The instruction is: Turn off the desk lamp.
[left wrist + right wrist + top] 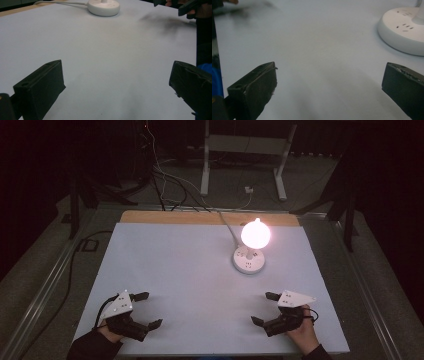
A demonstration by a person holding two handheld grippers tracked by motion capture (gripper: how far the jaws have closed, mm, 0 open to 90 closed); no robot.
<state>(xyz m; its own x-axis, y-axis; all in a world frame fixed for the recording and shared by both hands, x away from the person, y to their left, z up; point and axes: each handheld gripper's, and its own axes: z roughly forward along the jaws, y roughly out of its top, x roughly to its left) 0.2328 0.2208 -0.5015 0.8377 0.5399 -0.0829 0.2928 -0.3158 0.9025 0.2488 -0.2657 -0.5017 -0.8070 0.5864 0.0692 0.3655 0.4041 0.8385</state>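
A lit round bulb (255, 234) glows above a white round power socket (248, 260) on the far right part of the white table (190, 270). That socket base (103, 7) lies far ahead in the left gripper view, and the same base (404, 30) sits close at the upper right in the right gripper view. My left gripper (148, 309) rests near the front left edge, jaws wide apart and empty. My right gripper (265, 308) rests near the front right edge, also open with nothing between its jaws.
A white cord (227, 225) runs from the socket over the table's far wooden edge (200, 217). Dark cables (165, 185) and a white metal frame (245, 150) stand on the floor beyond. The other hand's gripper (185, 6) shows at the top right in the left gripper view.
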